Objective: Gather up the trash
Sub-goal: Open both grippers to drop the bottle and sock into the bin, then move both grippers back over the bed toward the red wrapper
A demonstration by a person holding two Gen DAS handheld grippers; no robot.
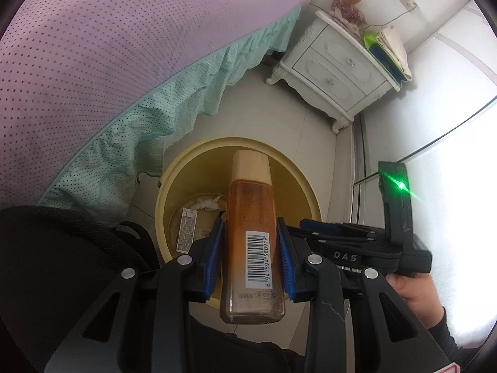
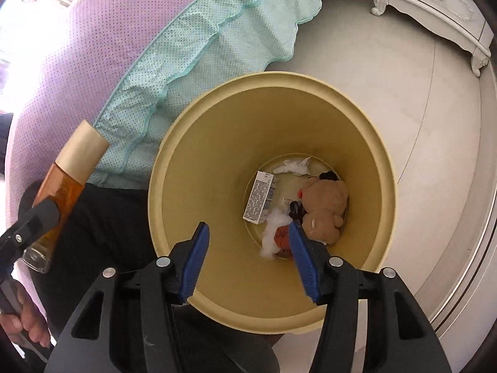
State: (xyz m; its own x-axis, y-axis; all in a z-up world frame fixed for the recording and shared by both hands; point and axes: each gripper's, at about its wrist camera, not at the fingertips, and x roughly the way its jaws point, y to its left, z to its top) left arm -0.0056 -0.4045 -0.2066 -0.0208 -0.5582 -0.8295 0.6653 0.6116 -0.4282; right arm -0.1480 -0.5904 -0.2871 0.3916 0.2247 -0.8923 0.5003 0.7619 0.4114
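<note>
My left gripper is shut on an amber bottle with a tan cap and a barcode label, held above the yellow trash bin. The bottle also shows at the left of the right wrist view. My right gripper is open and empty, directly over the bin. Inside the bin lie a small carton, crumpled tissue, a brown plush toy and white stuffing.
A bed with a pink cover and a teal ruffled skirt stands just left of the bin. A white nightstand with books and a plush toy stands beyond, by a wall. The floor is pale tile.
</note>
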